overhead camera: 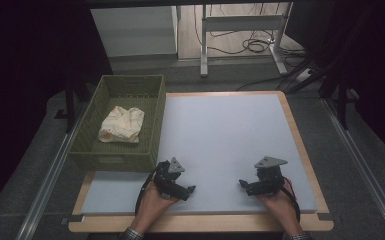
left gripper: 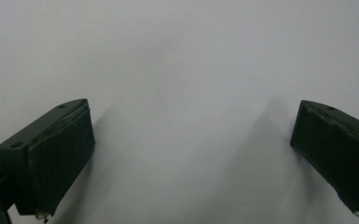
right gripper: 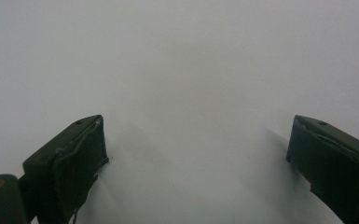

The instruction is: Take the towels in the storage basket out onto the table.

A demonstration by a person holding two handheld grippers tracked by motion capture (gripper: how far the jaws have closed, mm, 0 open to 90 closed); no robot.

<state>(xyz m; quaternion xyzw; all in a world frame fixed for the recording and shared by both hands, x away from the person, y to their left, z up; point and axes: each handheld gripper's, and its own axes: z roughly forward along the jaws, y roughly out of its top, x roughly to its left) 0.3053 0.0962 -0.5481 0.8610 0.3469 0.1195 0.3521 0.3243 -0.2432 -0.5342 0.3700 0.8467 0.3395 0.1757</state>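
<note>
My left gripper (overhead camera: 189,190) rests low on the pale grey mat (overhead camera: 225,135) near its front left, held by a hand. In the left gripper view its black jaws stand wide apart with bare mat between them, so the left gripper (left gripper: 191,140) is open and empty. My right gripper (overhead camera: 243,184) sits near the front right of the mat, pointing left toward the other one. Its two jaws are also spread wide over plain mat in the right gripper view, leaving the right gripper (right gripper: 198,144) open with nothing in it.
A green slatted basket (overhead camera: 152,127) stands at the mat's left edge, holding a crumpled cream cloth (overhead camera: 122,124). The wooden table rim (overhead camera: 305,145) frames the mat. Beyond the far edge are a white desk frame (overhead camera: 240,25) and floor cables (overhead camera: 255,46).
</note>
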